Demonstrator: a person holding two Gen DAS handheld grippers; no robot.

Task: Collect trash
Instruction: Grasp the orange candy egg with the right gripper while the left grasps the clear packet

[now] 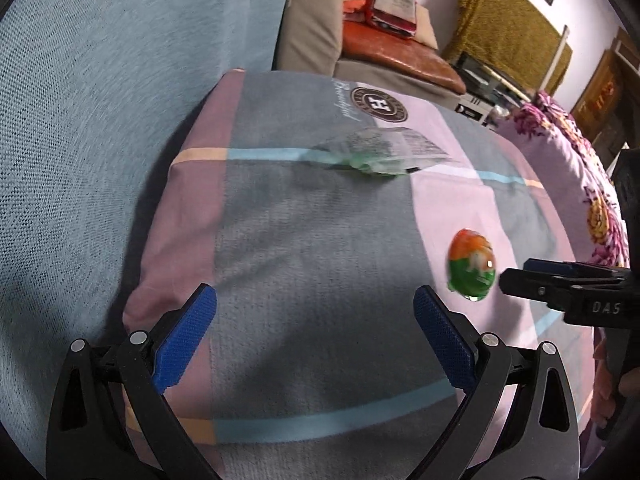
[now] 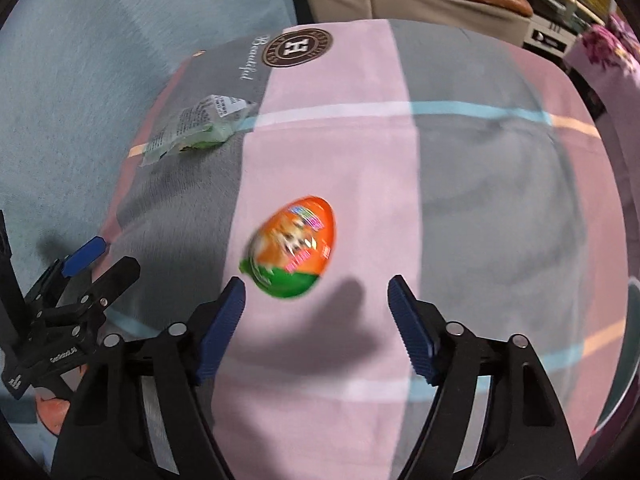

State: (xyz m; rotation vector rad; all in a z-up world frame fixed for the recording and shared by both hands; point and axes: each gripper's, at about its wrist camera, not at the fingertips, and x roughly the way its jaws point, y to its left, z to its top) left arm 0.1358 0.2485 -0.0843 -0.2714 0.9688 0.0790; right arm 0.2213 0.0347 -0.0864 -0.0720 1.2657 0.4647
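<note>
Both grippers, left (image 1: 315, 312) and right (image 2: 316, 302), hang spread and empty over the cushion (image 2: 460, 200), egg (image 2: 294, 246) mid-cushion, wrapper (image 2: 196, 124) by its far-left edge.

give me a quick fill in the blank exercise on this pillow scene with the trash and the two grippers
1. The egg-shaped wrapper is orange on one part and ____ on the other.
2. The crumpled clear plastic wrapper lies on the checked pink and grey ____.
3. The right gripper has its fingers ____, with nothing between them.
4. The pads on the left gripper are coloured ____.

Missing words: green; pillow; open; blue
</note>
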